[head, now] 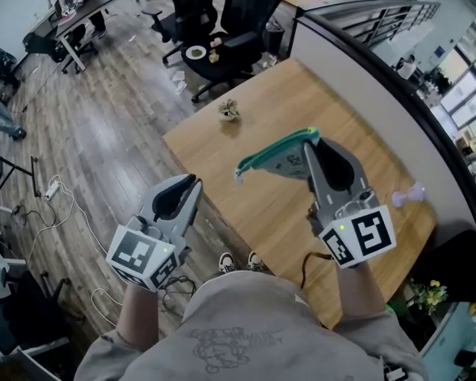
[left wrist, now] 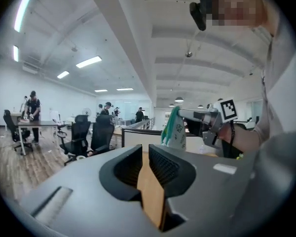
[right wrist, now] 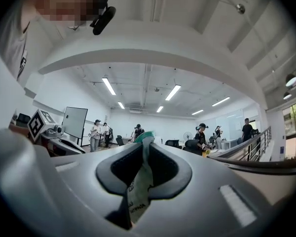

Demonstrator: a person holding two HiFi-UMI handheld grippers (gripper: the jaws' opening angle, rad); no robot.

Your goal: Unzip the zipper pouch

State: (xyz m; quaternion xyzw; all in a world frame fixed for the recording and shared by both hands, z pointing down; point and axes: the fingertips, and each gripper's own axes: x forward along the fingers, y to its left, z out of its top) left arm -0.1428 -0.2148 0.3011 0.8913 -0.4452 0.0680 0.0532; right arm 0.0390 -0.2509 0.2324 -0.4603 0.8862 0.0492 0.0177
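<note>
The zipper pouch [head: 282, 159] is pale with a green zipper edge and hangs in the air over the wooden table [head: 262, 213]. My right gripper [head: 309, 144] is shut on its right end. In the right gripper view the pouch fabric [right wrist: 138, 191] is pinched between the jaws of the right gripper [right wrist: 144, 144]. My left gripper [head: 192, 185] hovers off the table's near-left edge, apart from the pouch. Its jaws stand a narrow gap apart with nothing between them [left wrist: 144, 149]. From the left gripper view the pouch [left wrist: 176, 132] hangs ahead to the right.
A small potted plant [head: 228, 111] stands near the table's far corner and a purple object [head: 408, 195] lies at its right side. A curved partition [head: 381, 78] borders the table on the right. Office chairs [head: 230, 22] stand beyond, and cables [head: 55, 189] lie on the floor.
</note>
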